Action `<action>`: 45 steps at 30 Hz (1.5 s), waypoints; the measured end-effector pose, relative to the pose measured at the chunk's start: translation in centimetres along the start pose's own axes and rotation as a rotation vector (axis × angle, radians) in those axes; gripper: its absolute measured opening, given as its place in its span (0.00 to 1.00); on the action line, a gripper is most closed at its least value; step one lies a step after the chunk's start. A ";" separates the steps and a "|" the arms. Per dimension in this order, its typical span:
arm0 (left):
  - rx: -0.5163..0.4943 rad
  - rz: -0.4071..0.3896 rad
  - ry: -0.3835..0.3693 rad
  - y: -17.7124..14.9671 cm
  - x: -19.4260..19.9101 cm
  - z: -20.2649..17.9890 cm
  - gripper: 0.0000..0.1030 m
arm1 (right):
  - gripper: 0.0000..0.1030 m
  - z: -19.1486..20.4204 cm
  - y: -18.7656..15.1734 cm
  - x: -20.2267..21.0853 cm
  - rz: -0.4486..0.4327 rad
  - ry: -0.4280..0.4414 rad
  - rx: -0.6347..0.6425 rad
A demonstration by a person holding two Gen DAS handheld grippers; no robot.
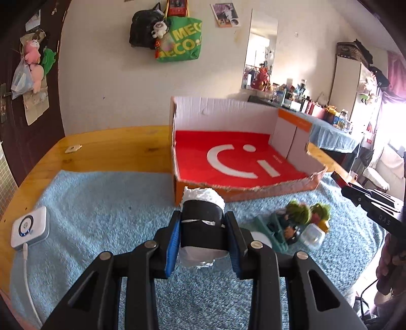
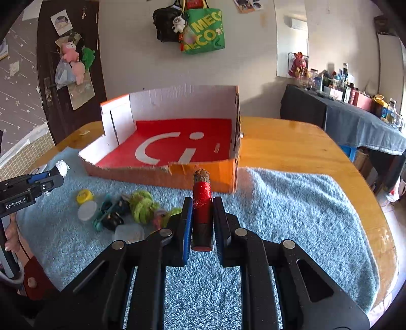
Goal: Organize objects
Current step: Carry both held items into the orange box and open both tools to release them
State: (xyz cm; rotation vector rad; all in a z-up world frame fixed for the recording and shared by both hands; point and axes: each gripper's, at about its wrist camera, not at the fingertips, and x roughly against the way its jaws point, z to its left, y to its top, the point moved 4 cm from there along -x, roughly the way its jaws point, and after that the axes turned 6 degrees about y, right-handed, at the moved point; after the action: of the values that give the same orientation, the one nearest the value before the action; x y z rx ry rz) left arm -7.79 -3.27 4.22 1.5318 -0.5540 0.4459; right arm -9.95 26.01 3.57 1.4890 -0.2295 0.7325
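A green tote bag (image 2: 204, 31) is hanging on the white wall at about twelve o'clock, with a black bag (image 2: 165, 24) touching it on the nine o'clock side and a small white plush (image 2: 179, 22) dangling between them. Pink plush toys (image 1: 34, 61) and a clear plastic bag (image 1: 21, 78) are hanging on the dark door (image 2: 69, 76) at ten o'clock. At two o'clock a cluttered side table under a blue-grey cloth (image 2: 365, 124) is standing well apart from the tabletop (image 2: 291, 142). A white device (image 1: 29, 228) with its cable is lying at eight o'clock on the blue towel (image 1: 101, 203).
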 end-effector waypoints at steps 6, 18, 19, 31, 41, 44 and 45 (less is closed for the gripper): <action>-0.008 -0.045 -0.001 1.5 1.0 -0.3 0.34 | 0.14 0.2 2.0 1.3 -0.048 0.012 0.012; -0.015 -0.041 -0.030 4.6 -0.4 -0.9 0.34 | 0.14 0.5 4.5 -0.5 -0.037 0.039 0.021; -0.020 -0.038 -0.035 5.0 -0.7 -1.1 0.34 | 0.14 0.5 5.0 -1.0 -0.032 0.041 0.024; -0.108 0.093 -0.031 8.4 -8.8 -2.5 0.34 | 0.14 -0.5 8.1 -9.1 0.150 0.042 0.077; -0.148 0.224 -0.044 8.3 -13.2 -2.7 0.34 | 0.14 -0.1 8.1 -13.7 0.345 0.051 0.156; -0.172 0.237 -0.026 8.2 -13.9 -2.9 0.34 | 0.14 0.1 8.0 -14.5 0.381 0.050 0.172; -0.177 0.246 -0.022 8.1 -14.2 -2.9 0.34 | 0.14 0.1 8.0 -14.8 0.391 0.050 0.174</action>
State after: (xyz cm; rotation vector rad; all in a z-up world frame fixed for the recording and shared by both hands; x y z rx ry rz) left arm -23.83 0.69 2.45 1.3058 -0.7827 0.5534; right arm -25.83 20.83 1.72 1.6071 -0.4354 1.1243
